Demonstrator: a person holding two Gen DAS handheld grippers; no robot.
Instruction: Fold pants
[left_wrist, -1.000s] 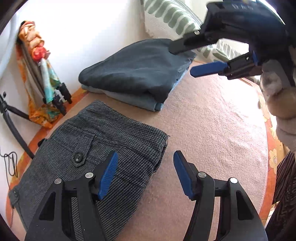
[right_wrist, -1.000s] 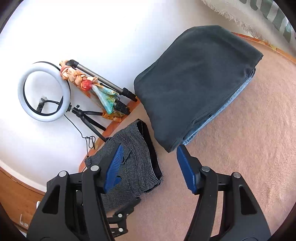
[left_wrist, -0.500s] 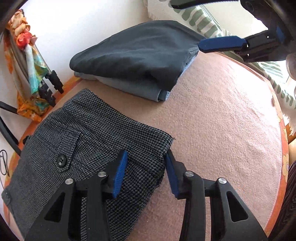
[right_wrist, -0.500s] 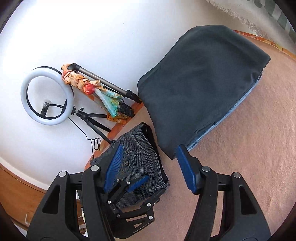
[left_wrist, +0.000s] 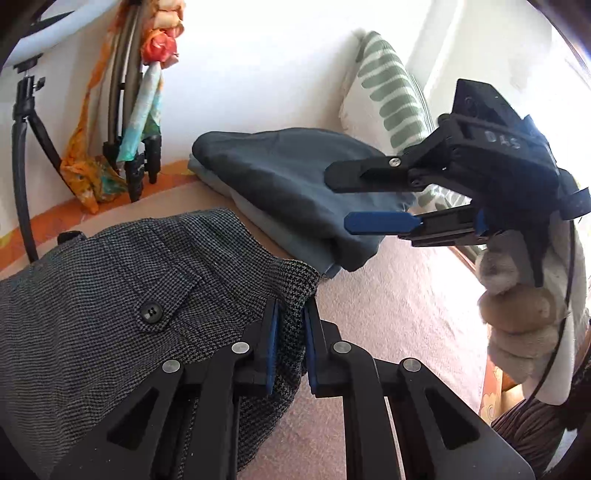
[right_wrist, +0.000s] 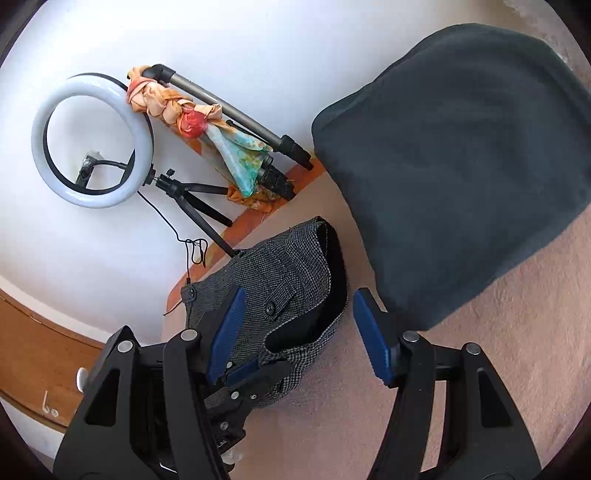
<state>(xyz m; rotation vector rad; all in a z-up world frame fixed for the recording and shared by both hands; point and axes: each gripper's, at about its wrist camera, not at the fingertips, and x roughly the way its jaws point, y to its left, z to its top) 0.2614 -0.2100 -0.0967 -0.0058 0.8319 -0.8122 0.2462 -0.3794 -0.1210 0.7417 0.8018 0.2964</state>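
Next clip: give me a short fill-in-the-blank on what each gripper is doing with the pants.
1. The left gripper is shut on the ____ of the houndstooth pants.
2. The right gripper is ____ and holds nothing.
3. The dark folded garment lies on top of a ____ blue one.

Missing words: edge; open; light

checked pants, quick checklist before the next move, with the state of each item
1. Left gripper shut on the checked pants, jaws just closed: ok.
2. All layers of that corner pinched: cannot tell.
3. Right gripper open, holding nothing: ok.
4. Folded dark stack apart from the checked pants: ok.
5. Bare pink blanket beside the pants: ok.
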